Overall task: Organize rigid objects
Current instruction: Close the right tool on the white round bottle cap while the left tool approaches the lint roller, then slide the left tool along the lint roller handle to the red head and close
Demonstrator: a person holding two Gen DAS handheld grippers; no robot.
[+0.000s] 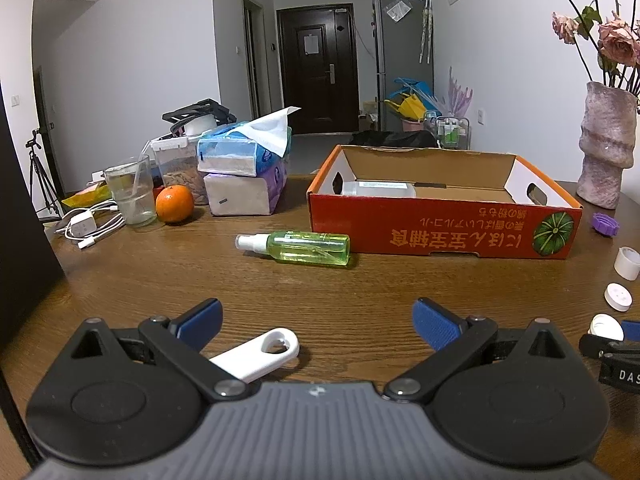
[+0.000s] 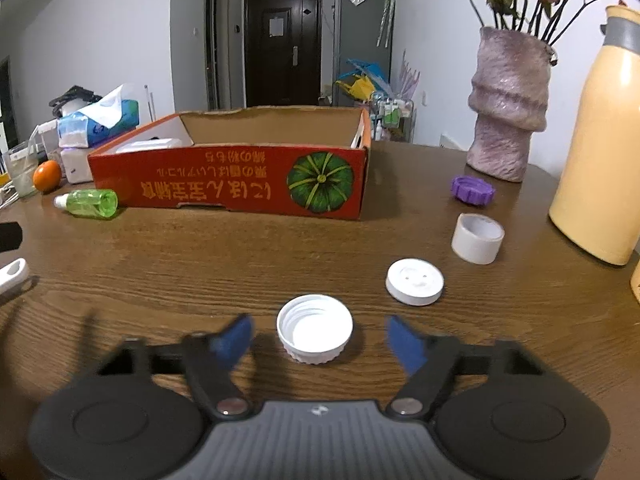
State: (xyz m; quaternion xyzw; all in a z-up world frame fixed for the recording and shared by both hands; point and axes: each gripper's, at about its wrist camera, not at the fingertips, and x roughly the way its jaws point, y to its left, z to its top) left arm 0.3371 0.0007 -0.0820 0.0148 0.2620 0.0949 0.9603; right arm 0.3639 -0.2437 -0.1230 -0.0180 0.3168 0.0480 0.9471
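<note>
R tool (image 2: 319, 340) over white cap (image 2: 315, 328), L tool (image 1: 316, 326) idle.
My R pads straddle cap w/o touching it, nothing held; L tool wide open, empty, white opener (image 1: 266, 354) just under its L pad; box (image 1: 440, 226) ahead on table (image 1: 320, 288).

Ahead of my left gripper (image 1: 316, 320) the brown wooden table (image 1: 360, 280) lies bare up to the green spray bottle (image 1: 296, 248) lying just before the red cardboard box (image 1: 440, 228). My right gripper (image 2: 318, 336) straddles an upturned white screw cap (image 2: 315, 328); beyond it to the right, a flat white lid (image 2: 415, 282), a white tape roll (image 2: 477, 238) and a tall yellow flask (image 2: 600, 152) crowd the way, while straight ahead the wood is open up to the box.
</note>
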